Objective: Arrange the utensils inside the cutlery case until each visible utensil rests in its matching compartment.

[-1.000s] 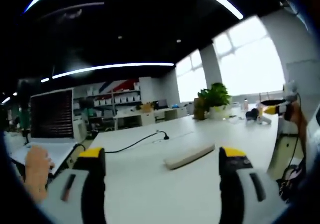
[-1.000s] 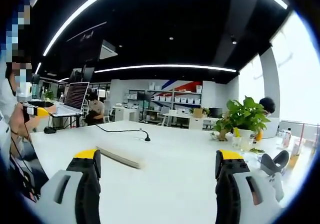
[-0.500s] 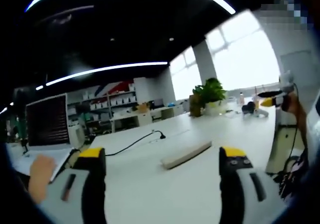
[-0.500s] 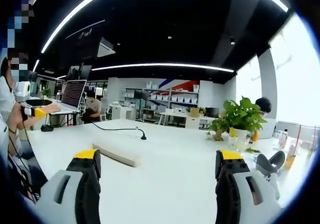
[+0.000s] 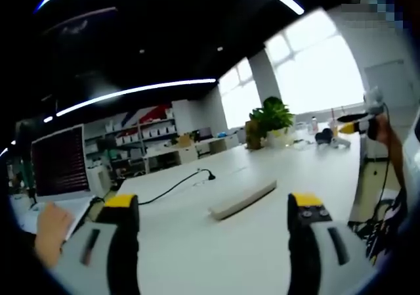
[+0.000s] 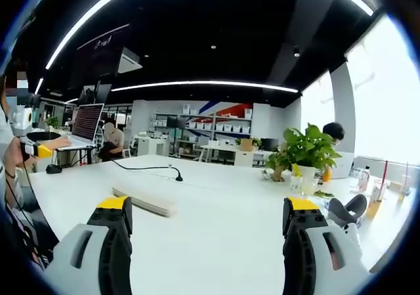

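A long, flat, pale bar-shaped object lies on the white table; I cannot tell whether it is the cutlery case, and I make out no utensils. My left gripper is held over the near table with its jaws wide apart and nothing between them. The same pale bar lies ahead and to the left of my right gripper, which is also open and empty. At the right rim of the left gripper view a hand holds up the right gripper. The left gripper appears at the left rim of the right gripper view.
A black cable with a small stalk end runs across the table behind the bar. An open laptop with a hand at it stands on the left. A potted plant, bottles and a dark object sit at the far end.
Both views have drifted slightly with the hands. Nothing on the table has moved, and both pairs of jaws stay open and empty.
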Demonstrator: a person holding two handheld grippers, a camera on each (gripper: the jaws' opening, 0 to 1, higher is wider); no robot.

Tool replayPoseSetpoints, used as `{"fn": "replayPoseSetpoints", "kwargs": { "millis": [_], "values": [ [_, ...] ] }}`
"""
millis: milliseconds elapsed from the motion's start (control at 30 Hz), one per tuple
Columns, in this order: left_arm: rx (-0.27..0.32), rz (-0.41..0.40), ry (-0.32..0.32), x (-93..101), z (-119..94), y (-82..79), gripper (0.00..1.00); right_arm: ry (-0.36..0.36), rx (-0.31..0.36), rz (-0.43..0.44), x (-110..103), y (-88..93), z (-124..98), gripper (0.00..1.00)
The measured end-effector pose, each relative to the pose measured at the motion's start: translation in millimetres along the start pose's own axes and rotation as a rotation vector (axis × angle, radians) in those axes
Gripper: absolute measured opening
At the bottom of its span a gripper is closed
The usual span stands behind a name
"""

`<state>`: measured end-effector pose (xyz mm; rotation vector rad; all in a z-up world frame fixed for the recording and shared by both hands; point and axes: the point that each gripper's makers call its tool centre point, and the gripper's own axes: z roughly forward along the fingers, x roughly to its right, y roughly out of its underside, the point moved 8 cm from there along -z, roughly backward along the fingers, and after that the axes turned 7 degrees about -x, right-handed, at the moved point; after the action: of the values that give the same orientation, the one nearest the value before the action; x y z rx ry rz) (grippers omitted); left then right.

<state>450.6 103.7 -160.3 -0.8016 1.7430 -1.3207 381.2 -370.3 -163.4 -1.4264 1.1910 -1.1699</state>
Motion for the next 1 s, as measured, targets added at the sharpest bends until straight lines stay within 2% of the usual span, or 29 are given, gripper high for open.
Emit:
{"fn": "replayPoseSetpoints", "kwargs": {
  "millis": [100, 300, 633, 1000],
  "values": [
    [0.030, 0.029, 0.008, 2.8, -0.3, -3.5, 0.97, -0.001, -0.017, -0.011, -0.4, 2.0, 2.1, 0.99],
    [0.067, 0.035, 0.027, 5.9, -1.6, -8.6, 0.99, -0.021, -0.048, 0.011, 1.6, 9.5, 6.5, 0.99],
    [0.043, 0.037, 0.017, 3.0, 1.2, -4.9, 0.99, -0.045, -0.071, 0.021, 0.3, 13.8, 10.5, 0.99],
    [0.042, 0.024, 0.026, 3.3, 1.7, -3.9, 0.99, -0.058, -0.075, 0.014, -2.0, 14.1, 10.1, 0.99]
  ]
}}
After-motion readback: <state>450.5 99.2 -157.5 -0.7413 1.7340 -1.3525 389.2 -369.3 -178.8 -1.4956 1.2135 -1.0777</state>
